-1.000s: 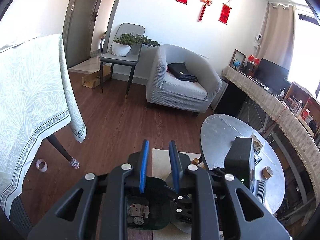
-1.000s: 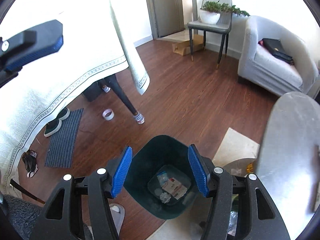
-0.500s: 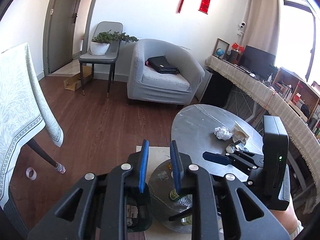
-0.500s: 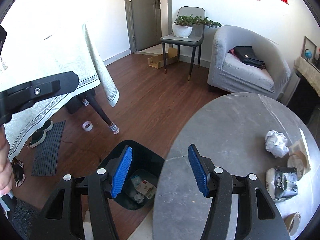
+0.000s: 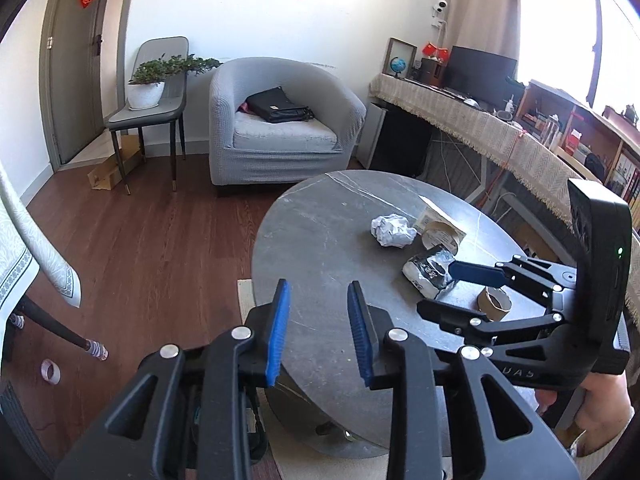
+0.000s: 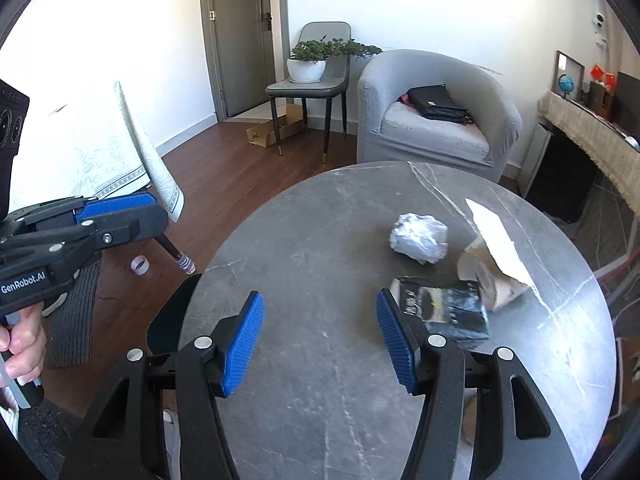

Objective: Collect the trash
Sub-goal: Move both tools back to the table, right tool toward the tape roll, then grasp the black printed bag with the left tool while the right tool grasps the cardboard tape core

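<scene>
A round grey marble table (image 5: 320, 248) (image 6: 320, 248) holds trash: a crumpled white paper ball (image 5: 392, 230) (image 6: 418, 236), a black and white crushed packet (image 5: 428, 274) (image 6: 444, 308), a torn paper cup (image 5: 440, 232) (image 6: 492, 276) and a cardboard tape roll (image 5: 494, 302). My left gripper (image 5: 320, 330) is open and empty over the table's near left edge. My right gripper (image 6: 320, 340) is open and empty, its right pad (image 6: 394, 340) beside the packet. The dark bin's rim (image 6: 168, 316) shows below the table's left edge.
A grey armchair (image 5: 276, 120) with a black bag stands behind the table. A chair with a potted plant (image 5: 152, 84) is at the back left. A cloth-covered table (image 6: 100, 160) stands on the left, with a tape roll (image 6: 140, 265) on the floor by its leg.
Both grippers have risen from over the bin on the floor and swung right to above the round table. The left gripper has opened a little wider. The right gripper now sits near the packet.
</scene>
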The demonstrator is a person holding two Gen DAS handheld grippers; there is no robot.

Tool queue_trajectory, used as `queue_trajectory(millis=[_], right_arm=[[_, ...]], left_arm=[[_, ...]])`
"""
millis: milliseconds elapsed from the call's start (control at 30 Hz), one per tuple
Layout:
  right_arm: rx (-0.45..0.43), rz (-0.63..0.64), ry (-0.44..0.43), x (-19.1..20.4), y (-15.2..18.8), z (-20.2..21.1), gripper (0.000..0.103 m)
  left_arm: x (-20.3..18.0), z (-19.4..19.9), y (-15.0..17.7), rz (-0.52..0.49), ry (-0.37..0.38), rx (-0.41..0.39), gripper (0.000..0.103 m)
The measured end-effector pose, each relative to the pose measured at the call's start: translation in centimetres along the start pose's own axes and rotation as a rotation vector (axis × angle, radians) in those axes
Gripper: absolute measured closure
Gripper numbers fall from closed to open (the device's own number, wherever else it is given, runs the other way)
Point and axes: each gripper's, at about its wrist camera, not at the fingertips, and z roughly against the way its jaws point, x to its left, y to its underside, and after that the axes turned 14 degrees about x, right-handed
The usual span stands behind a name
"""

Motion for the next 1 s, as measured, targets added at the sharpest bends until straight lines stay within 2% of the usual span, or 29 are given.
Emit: queue_trajectory(millis=[200,367,567,833,1000], right_arm=[[0.0,-0.053,0.027,-4.2,2.4,1.5,0.044],[-0.013,-0.093,0.028,-7.1,4.2,2.9,0.044],[-0.003,-0.128,0.012,-9.6,6.1,3.2,0.035],[0.037,-0.125,0.019,-10.8,8.0,1.6,0.033],[0.056,-0.11,0.007,-10.5,7.9,0.9,0.033]], left_arm=[[-3.7,-3.1,-0.2,-0.106,0.01,0.057,0.058],[-6.8,-5.4,-0.8,-0.169,0.04,0.07,0.05],[-9.1,-7.8,-1.3,-0.214,0.064,0.086,0.04],[-10.1,-9.7,-2.6,-0.222,0.061,0.089,0.032],[-10.8,-10.4,-2.5,-0.291,0.048,0.106,0.024]])
